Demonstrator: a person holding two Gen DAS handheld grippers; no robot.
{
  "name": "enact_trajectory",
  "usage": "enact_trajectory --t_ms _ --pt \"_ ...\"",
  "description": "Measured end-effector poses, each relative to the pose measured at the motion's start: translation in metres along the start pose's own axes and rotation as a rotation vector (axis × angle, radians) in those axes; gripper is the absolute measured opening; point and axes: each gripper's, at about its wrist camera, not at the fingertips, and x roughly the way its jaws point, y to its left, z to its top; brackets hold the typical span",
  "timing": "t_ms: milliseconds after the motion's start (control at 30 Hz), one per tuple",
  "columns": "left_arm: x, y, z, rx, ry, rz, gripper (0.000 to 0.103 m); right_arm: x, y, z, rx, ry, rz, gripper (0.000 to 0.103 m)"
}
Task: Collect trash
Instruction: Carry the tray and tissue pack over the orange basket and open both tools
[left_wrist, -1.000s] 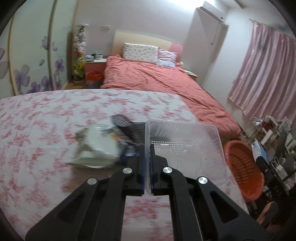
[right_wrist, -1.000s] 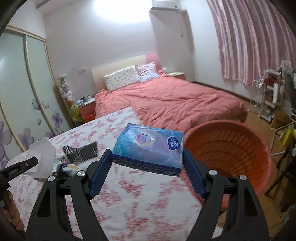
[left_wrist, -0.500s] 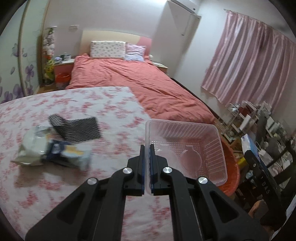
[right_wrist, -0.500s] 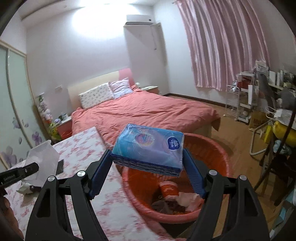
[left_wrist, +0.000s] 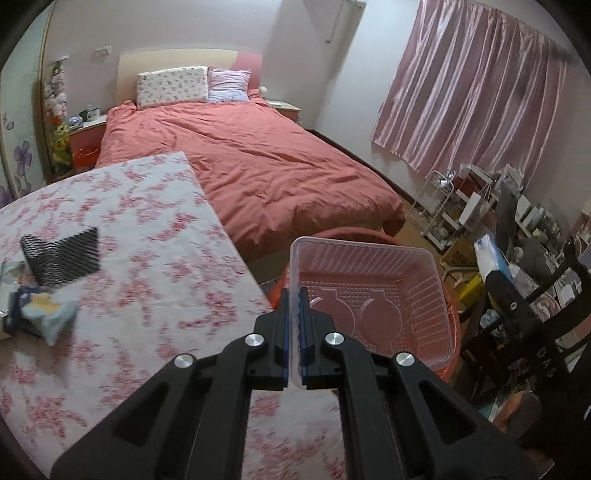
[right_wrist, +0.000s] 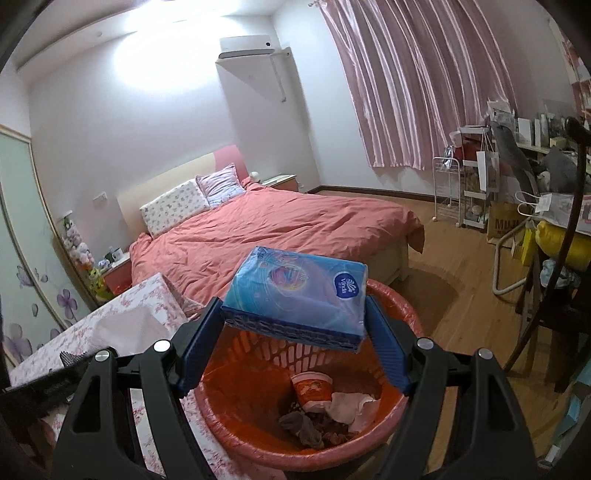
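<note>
Trash basket (right_wrist: 391, 435) sits off the bench's far edge; right tool (right_wrist: 293, 325) clamps the tissue pack (right_wrist: 295, 295) above it, left tool (left_wrist: 294, 325) pinches the clear tray (left_wrist: 369, 291). Release early and that tray clips the rim, tumbling floorward.

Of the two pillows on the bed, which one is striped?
The smaller pillow, nearer the curtain side; the longer pillow beside it has a small floral print.
</note>
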Motion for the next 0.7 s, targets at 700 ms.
enact_trajectory --t_ms 700 --pt "0.075 -0.032 -0.009 0.045 0.095 0.002 0.034 0.03 -0.027 0.006 0.047 0.043 0.032 0.082"
